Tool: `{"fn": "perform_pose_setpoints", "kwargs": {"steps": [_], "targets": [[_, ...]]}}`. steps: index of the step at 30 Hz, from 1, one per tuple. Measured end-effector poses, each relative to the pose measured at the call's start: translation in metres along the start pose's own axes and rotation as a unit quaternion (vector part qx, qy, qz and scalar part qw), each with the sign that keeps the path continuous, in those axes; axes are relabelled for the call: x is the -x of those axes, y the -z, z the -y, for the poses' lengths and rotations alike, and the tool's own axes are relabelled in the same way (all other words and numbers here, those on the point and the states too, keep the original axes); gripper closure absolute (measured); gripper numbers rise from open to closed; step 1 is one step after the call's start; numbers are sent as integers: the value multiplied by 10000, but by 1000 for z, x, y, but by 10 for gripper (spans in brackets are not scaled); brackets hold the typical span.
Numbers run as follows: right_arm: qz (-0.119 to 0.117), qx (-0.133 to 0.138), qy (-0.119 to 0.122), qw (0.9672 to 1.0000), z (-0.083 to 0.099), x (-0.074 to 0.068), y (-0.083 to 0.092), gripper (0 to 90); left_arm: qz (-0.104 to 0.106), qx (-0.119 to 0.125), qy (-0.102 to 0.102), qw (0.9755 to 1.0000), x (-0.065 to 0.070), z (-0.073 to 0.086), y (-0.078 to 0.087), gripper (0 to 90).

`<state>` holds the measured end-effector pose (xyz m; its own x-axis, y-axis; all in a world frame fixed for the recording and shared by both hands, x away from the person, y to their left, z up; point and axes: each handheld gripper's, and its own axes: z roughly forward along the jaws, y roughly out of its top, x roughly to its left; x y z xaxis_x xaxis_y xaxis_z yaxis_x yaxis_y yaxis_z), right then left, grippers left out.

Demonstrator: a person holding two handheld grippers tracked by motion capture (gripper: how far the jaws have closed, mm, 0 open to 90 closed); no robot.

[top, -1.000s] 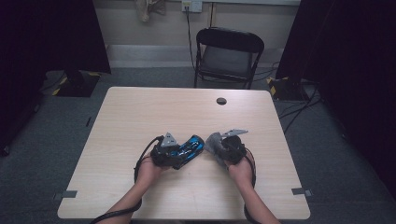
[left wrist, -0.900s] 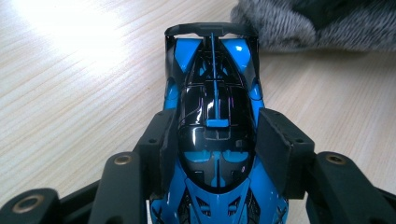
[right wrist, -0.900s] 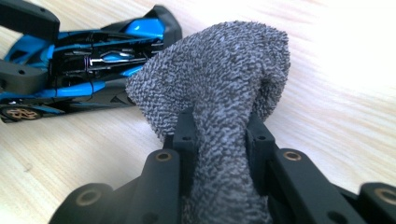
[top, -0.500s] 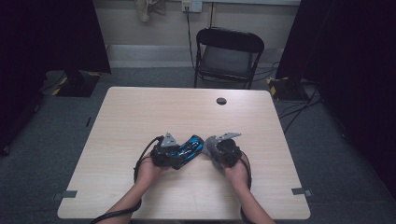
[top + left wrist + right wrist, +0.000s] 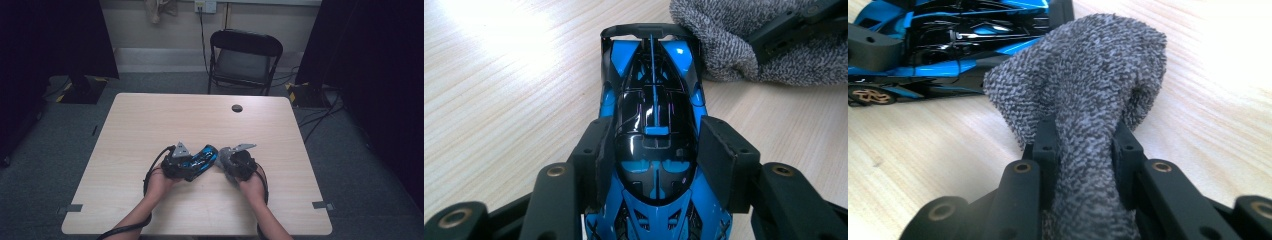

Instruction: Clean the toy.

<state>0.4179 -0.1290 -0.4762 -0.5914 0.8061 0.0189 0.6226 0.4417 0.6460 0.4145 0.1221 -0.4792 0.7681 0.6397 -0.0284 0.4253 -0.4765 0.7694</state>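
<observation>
You have the toy car (image 5: 200,157) on the table (image 5: 150,120), with the cloth (image 5: 226,159) touching its right end.

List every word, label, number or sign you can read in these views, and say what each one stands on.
None can be read.
Toy car, held between the left gripper's jaws: blue and black bodywork with thin lines, no lettering or number legible.
Grey cloth, clamped in the right gripper: plain knit, no tag in sight.
Table: bare wood grain, no markings.
</observation>
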Motion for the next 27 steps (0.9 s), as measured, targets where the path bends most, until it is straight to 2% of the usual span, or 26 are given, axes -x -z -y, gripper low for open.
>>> {"fn": "perform_pose_setpoints", "kwargs": {"steps": [20, 27], "targets": [[-237, 60, 22, 9997, 4, -17, 2, 719, 4, -8, 12, 10000, 0, 0, 0, 491], [-352, 69, 125, 9993, 5, -26, 2, 720, 34, -13, 36, 10000, 0, 0, 0, 491]]}}
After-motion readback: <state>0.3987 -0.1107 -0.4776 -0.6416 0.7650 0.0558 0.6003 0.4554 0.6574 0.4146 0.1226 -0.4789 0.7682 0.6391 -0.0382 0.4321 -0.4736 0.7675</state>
